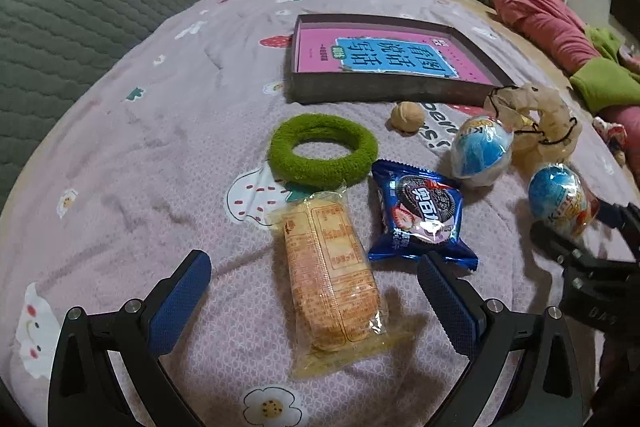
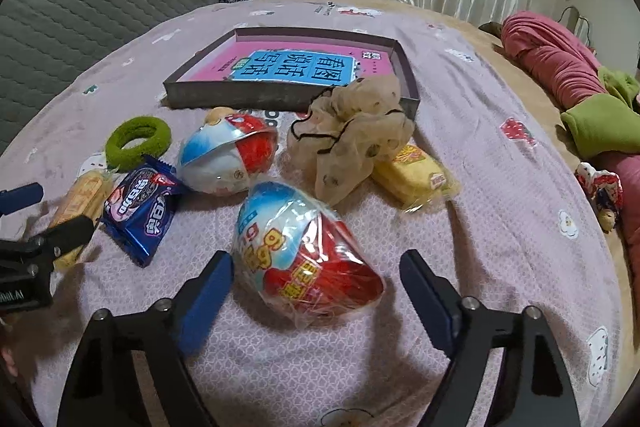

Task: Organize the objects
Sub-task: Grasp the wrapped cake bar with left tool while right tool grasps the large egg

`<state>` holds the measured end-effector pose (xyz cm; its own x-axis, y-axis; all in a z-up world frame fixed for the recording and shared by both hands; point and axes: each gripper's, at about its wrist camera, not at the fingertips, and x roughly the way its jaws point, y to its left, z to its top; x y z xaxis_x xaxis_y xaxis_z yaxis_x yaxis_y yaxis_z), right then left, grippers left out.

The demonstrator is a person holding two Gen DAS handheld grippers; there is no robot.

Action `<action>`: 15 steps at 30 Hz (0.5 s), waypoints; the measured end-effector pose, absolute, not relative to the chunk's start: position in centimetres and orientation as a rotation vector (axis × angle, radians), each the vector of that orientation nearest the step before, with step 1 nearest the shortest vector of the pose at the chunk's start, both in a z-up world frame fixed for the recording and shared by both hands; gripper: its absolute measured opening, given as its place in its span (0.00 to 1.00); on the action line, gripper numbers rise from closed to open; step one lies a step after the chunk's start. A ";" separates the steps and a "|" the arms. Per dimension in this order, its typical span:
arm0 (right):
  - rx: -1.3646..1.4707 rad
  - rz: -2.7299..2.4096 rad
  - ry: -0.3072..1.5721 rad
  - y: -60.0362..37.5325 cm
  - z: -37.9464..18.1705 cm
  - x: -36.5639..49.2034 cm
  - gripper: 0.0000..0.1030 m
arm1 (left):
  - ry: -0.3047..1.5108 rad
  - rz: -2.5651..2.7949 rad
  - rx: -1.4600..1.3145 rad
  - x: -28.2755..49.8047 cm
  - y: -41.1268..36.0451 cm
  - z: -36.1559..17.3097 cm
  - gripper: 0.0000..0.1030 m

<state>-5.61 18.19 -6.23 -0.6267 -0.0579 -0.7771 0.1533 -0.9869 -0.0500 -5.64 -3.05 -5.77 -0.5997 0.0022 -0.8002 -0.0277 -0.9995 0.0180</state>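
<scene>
Covering the whole work area, a lilac quilt (image 2: 500, 227) on a bed carries everything. Far end: shallow dark tray (image 2: 406, 67) with a pink-and-blue book (image 2: 296, 67) lying flat inside it, likely the target for the loose items.

Scattered nearer the grippers, all on the quilt, none in the tray:
- beige scrunchie (image 2: 356, 131), just in front of the tray's near wall, lying partly over a yellow snack pack (image 2: 416, 175).
- green hair ring (image 1: 323, 151), touching the tip of the cracker pack.
- cracker pack (image 1: 332, 283), clear wrap, lengthwise between the left fingers.
- blue cookie pack (image 1: 420, 215), just beside the cracker pack.
- two wrapped toy eggs: far egg (image 2: 228, 155) and near egg (image 2: 308, 255).
- small walnut (image 1: 407, 116) near the tray front.

Left gripper (image 1: 316, 279): fingers spread wide, straddling the cracker pack, not touching it as far as can be seen. Right gripper (image 2: 316, 275): fingers likewise spread, the near egg between them, no contact visible.

Judged stage: both tools lined up to grasp, nothing lifted yet.

Risks:
- egg is rounded and film-wrapped; pads closing off-centre could squirt it out or roll it into the scrunchie.
- hard squeeze on the crackers may break them; gripping loose wrap alone may let the pack sag or slip.
- the left gripper's right finger sits close to the cookie pack and could snag its edge.
</scene>
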 end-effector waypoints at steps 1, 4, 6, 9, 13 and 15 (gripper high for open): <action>1.300 -2.728 0.175 18.2 -6.3 -5.6 0.79 | 0.048 2.797 -1.408 -5.8 -3.1 -5.9 1.00; 1.287 -2.722 0.167 18.1 -6.3 -5.5 0.64 | 0.035 2.799 -1.417 -5.9 -3.2 -6.3 0.87; 1.278 -2.714 0.164 17.9 -6.3 -5.4 0.62 | 0.013 2.779 -1.436 -6.1 -3.2 -6.5 0.69; 1.271 -2.702 0.170 17.7 -6.4 -5.2 0.62 | -0.035 2.741 -1.451 -6.3 -3.4 -7.0 0.57; 1.258 -2.684 0.155 17.4 -6.4 -5.0 0.62 | 0.070 2.748 -1.448 -6.2 -2.2 -7.1 0.45; 1.257 -2.672 0.135 17.4 -6.4 -4.9 0.61 | 0.091 2.752 -1.451 -6.0 -2.1 -7.1 0.43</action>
<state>-4.92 17.40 -6.41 -0.6243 -0.1280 -0.7706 0.2052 -0.9787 -0.0037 -6.03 -2.10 -7.11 -0.5650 -0.0012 -0.8251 -0.0531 -0.9979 0.0378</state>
